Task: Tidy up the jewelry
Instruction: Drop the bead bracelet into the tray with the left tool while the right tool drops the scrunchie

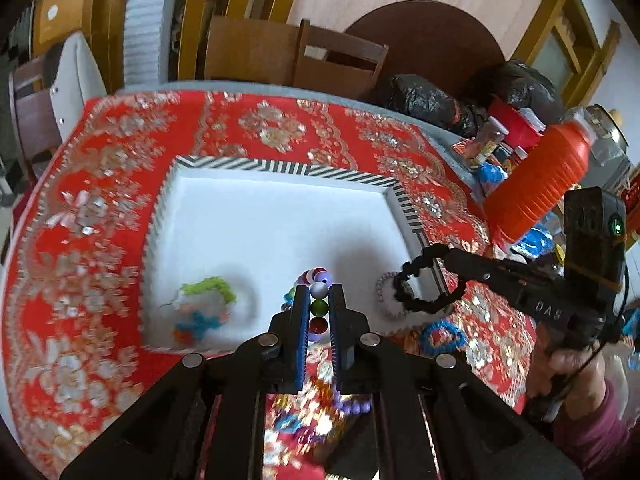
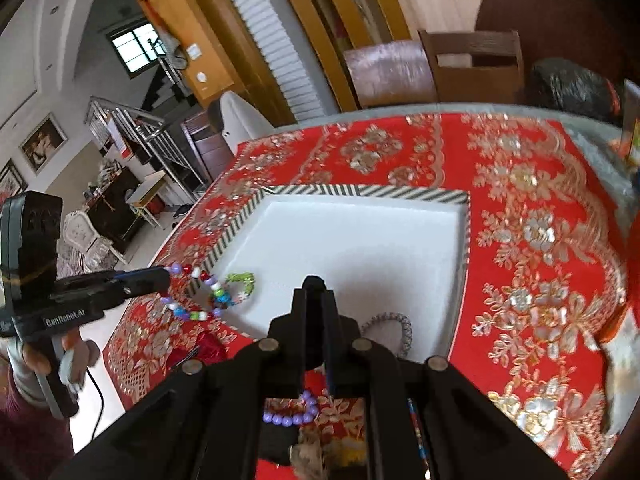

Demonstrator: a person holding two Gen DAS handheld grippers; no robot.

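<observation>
Above a red embroidered tablecloth (image 1: pixel 100 208), a multicoloured bead bracelet (image 1: pixel 318 304) is seen clamped between the pads of the left gripper (image 1: pixel 319 308), its loop dangling over the near edge of a white tray with a striped rim (image 1: pixel 280 168). From the right wrist view, the same bracelet (image 2: pixel 196 292) is shown hanging at the tray's near left corner, off the cloth. The right gripper (image 2: pixel 316 292) is held with its fingers pressed together; in the left wrist view a black beaded bracelet (image 1: pixel 428 284) is seen looped from its tip, just beside a pale bracelet (image 1: pixel 386 292) lying at the tray's near right corner.

Inside the tray, a small green, blue and orange beaded piece (image 1: pixel 204 308) is already laid near the front left; most of the white floor is bare. The sorting is judged to be at an early stage, with one or two pieces placed and two more being carried in.

Several items are left on the cloth outside the tray: a purple bead bracelet (image 2: pixel 294 412) beneath the right gripper, a blue ring-shaped piece (image 1: pixel 442 338) near the tray's front right, and a blurred heap of coloured pieces (image 1: pixel 308 412) under the left gripper. Those are expected to need picking up in turn.
</observation>
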